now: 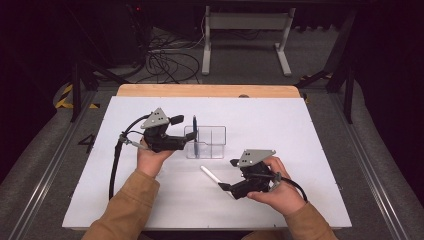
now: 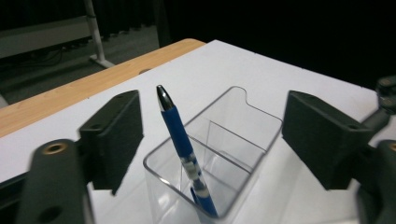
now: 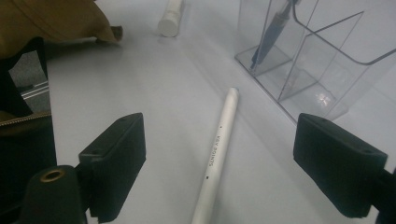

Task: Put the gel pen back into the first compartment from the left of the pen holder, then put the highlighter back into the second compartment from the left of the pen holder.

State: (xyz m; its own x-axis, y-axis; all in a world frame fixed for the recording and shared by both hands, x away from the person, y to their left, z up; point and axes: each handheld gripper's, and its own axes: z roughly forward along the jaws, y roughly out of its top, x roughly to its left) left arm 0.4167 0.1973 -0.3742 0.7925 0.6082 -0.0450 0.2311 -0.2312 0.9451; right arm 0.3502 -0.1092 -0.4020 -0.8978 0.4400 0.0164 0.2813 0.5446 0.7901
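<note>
Lying between the right gripper's wide-apart jaws, the white pen rests unclamped.

Clear holder mid-table blocks passage; bare table right, passable.

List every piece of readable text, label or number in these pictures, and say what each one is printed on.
"4": dark number marked on the grey floor left of the table.
Small grey print along the white pen: too blurred to read with certainty.
Blue pen in the clear holder: white patterned band, no legible words.
</note>
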